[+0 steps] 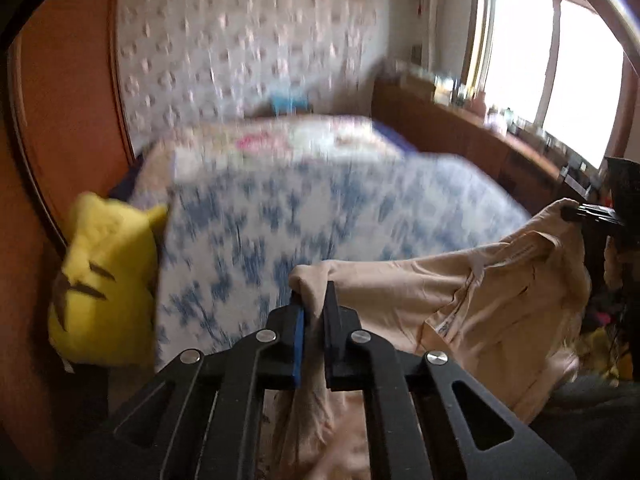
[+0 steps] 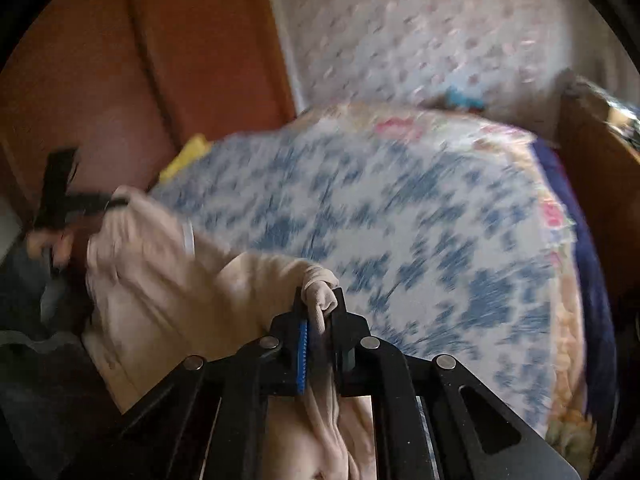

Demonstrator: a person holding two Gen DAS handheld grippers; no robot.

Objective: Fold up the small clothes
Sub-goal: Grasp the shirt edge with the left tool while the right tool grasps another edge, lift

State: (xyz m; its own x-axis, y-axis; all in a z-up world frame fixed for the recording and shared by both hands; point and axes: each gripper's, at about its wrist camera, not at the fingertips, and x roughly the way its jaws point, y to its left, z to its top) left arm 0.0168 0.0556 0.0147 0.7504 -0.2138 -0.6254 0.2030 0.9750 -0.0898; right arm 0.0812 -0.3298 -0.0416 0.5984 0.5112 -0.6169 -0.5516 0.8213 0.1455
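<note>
Fabric bunches nearest the lens in both views: a beige garment [image 1: 472,292], pinched at two points and hanging in the air between them. In the left wrist view the left gripper [image 1: 315,304] has its jaws drawn narrow on a fold of the cloth, which pokes up past the fingertips at 12 o'clock and trails down between the fingers toward 6. From there the garment spreads to 3 o'clock, where the right gripper [image 1: 588,213] grips its far corner. In the right wrist view the right gripper [image 2: 320,304] is likewise clamped narrow on a bunched edge of the garment [image 2: 160,272], and the cloth runs off to 9 o'clock, up to the left gripper [image 2: 100,202].

No containers can be made out; both views are blurred.

Beyond the cloth lies a bed [image 1: 340,216] with a blue-and-white patterned cover, filling the middle of each view. A yellow plush [image 1: 100,280] leans at the bed's edge at 9 o'clock in the left view, against an orange-brown panel [image 1: 68,92]. Past the bed stands a wall [image 1: 256,32] with pale dotted paper. At 2 o'clock a bright window [image 1: 560,72] sits over a wooden ledge [image 1: 480,128] crowded with small items too blurred to name.
</note>
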